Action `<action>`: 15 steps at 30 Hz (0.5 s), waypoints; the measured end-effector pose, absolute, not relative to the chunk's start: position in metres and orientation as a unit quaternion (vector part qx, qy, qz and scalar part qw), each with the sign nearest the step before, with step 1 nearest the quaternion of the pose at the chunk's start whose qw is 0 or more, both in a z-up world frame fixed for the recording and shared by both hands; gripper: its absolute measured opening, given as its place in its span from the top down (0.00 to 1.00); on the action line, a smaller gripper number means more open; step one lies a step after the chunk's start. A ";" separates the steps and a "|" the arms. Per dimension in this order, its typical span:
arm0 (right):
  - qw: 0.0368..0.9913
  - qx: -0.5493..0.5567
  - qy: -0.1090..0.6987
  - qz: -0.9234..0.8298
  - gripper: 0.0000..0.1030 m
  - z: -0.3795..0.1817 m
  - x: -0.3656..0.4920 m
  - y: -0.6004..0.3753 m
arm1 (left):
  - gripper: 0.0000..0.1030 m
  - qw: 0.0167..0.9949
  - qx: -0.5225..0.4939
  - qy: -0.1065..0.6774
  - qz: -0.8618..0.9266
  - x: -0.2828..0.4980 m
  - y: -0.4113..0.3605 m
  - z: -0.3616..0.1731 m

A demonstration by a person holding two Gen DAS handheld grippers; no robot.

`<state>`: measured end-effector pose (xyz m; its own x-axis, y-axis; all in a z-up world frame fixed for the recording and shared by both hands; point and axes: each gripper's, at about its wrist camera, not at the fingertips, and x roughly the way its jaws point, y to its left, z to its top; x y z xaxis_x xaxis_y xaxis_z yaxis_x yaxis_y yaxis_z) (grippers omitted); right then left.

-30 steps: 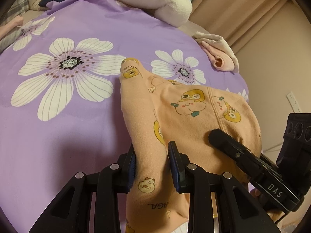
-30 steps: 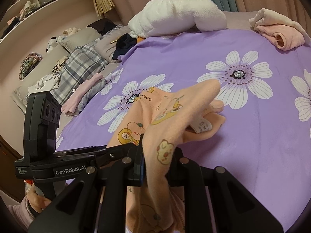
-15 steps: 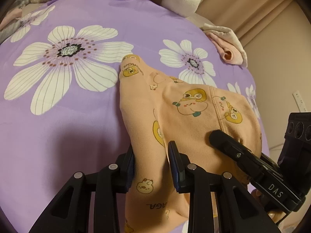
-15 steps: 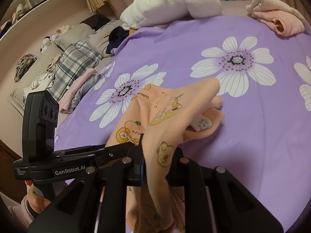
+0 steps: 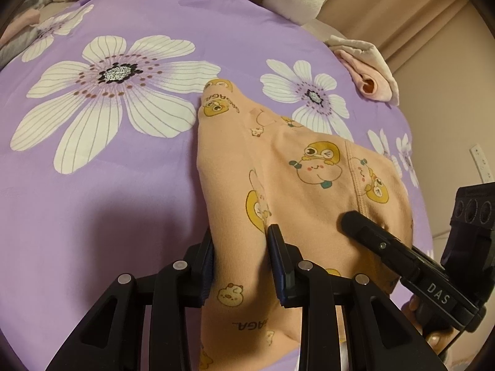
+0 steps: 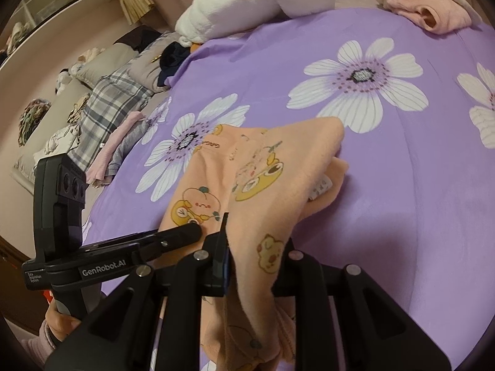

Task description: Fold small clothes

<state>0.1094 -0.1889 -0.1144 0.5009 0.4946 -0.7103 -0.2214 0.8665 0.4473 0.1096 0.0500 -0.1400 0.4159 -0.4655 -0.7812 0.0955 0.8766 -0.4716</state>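
Observation:
A small peach garment with cartoon prints lies partly lifted over the purple flowered bedspread. My left gripper is shut on its near edge. My right gripper is shut on another near part of the same garment, which drapes over its fingers. The right gripper shows at the right of the left wrist view. The left gripper shows at the left of the right wrist view. The garment's far end rests on the bedspread.
A folded pink and cream garment lies at the far right bed edge; it also shows in the right wrist view. A white plush pillow lies at the head. Plaid and grey clothes pile at the left.
Both grippers hold the peach garment as before. The views have shifted slightly nearer and lower over the bedspread; the garment's shape is nearly the same.

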 end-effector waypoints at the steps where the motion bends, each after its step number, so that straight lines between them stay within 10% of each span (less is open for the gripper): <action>1: 0.853 0.152 0.455 0.207 0.80 -0.116 0.109 -0.190 | 0.72 0.822 -0.180 0.513 -0.170 0.110 0.050 -0.140; 15: 0.845 0.169 0.472 0.188 0.79 -0.128 0.107 -0.199 | 0.72 0.821 -0.178 0.516 -0.166 0.107 0.051 -0.143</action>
<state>0.1065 -0.1990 -0.1284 0.4837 0.4769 -0.7339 -0.1575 0.8723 0.4630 0.1073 0.0515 -0.1425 0.4120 -0.4570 -0.7883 0.0897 0.8812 -0.4641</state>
